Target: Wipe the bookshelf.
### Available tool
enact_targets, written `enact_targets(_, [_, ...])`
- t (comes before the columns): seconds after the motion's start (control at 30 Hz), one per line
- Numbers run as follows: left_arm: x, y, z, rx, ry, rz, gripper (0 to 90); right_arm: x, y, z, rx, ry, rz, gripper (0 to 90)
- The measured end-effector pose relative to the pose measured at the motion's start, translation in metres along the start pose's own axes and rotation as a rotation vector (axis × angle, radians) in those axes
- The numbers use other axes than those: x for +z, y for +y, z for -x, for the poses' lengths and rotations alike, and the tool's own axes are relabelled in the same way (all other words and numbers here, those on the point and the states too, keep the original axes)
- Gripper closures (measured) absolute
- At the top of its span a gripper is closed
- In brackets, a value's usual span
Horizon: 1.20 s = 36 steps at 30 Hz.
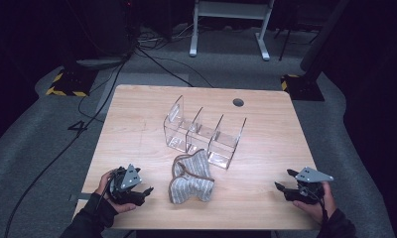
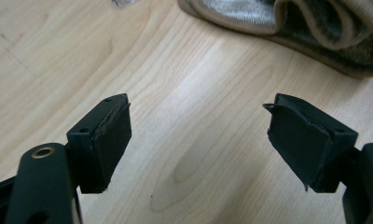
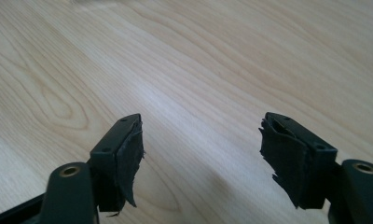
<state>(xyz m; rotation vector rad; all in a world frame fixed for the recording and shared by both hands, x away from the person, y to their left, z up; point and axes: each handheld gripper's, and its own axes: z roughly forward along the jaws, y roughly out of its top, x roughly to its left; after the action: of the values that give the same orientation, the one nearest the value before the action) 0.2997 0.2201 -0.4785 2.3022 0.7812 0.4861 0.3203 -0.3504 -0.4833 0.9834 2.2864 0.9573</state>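
Hands low at the table's near corners, left claw [image 1: 148, 191] and right claw [image 1: 281, 187] gaping empty, slippers [image 1: 190, 177] between.

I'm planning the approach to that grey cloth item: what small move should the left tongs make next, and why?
Probably ease the left tongs forward toward the grey cloth item. Their jaws stand open over bare wooden table, holding nothing, and the cloth's tan-trimmed edge lies just ahead, apart from them. The right tongs are also open but farther from the cloth.
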Motion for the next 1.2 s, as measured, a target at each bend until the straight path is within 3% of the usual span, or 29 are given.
enact_targets(0.07, [0.004,-0.007,-0.002,-0.015,-0.017,-0.012,21.7,0.0,-0.006,0.004,0.04,0.012,0.001,29.6])
enact_targets(0.23, [0.008,-0.019,-0.005,-0.045,-0.027,-0.023,21.5,0.0,-0.015,0.009,0.088,0.015,-0.008,29.1])
enact_targets(0.43, [0.005,-0.034,-0.011,-0.129,-0.06,0.013,20.2,0.003,-0.027,0.016,0.158,0.027,-0.023,28.8])
enact_targets(0.53, [0.003,-0.037,-0.014,-0.153,-0.049,0.006,20.0,0.002,-0.029,0.018,0.172,0.011,-0.018,27.3])
enact_targets(1.2, [0.003,-0.037,-0.013,-0.165,-0.035,0.003,19.9,0.002,-0.03,0.021,0.184,0.003,-0.022,26.0])
